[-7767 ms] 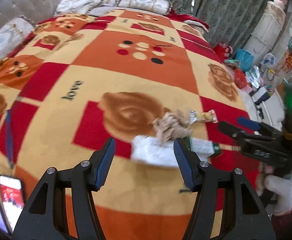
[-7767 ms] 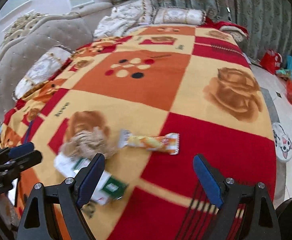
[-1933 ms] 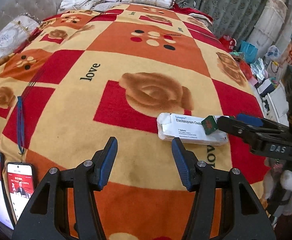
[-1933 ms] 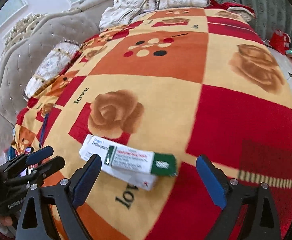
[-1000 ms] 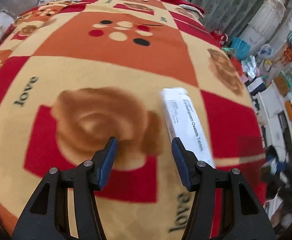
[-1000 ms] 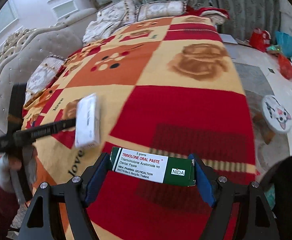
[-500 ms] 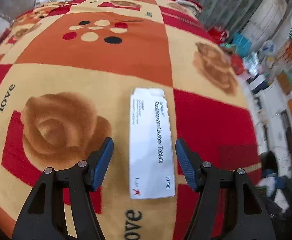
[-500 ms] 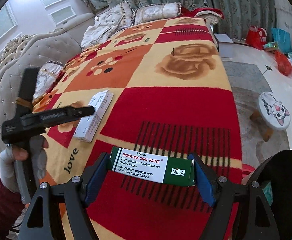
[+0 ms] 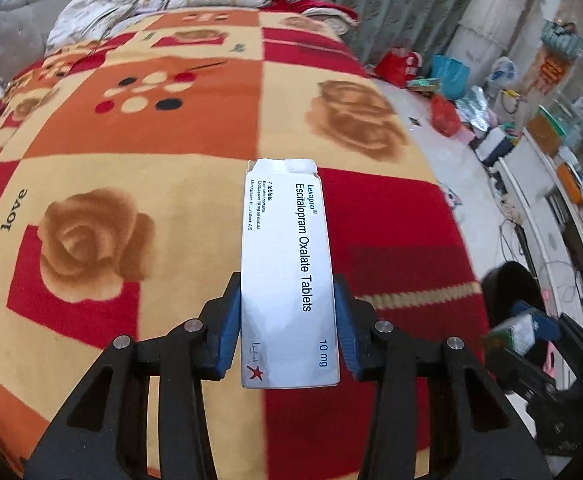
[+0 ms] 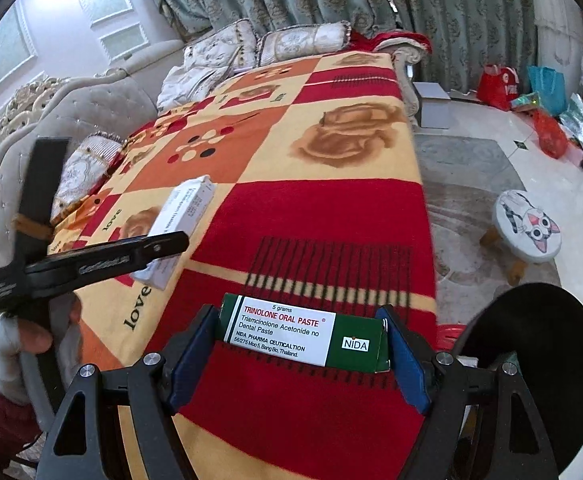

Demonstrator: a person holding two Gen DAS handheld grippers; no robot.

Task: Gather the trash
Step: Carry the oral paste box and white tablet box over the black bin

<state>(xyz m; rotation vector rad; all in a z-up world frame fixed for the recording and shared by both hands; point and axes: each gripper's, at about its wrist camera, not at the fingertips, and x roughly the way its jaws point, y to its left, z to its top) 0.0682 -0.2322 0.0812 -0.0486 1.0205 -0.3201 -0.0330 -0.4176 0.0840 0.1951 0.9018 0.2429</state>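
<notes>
A white tablet box point(image 9: 287, 248) stands lengthwise between the blue pads of my left gripper point(image 9: 287, 316). The jaws are closing and the pads press on both long sides. From the right wrist view the same white box point(image 10: 189, 208) is held just above the patterned blanket point(image 10: 331, 216) by the left gripper point(image 10: 163, 246). My right gripper point(image 10: 299, 356) is shut on a green and white paste box point(image 10: 291, 336), gripped at its two ends. That paste box point(image 9: 513, 332) also shows at the right edge of the left wrist view.
A black round bin point(image 10: 531, 360) stands by the bed's edge, close to the right gripper. On the floor are a cat-faced stool point(image 10: 529, 226) and several bags point(image 10: 499, 84). Pillows point(image 10: 299, 44) and a padded headboard point(image 10: 91, 104) lie at the far end.
The left jaws, earlier wide around the white box lying on the blanket, have closed onto it and raised it. The right gripper has carried the paste box toward the bin.
</notes>
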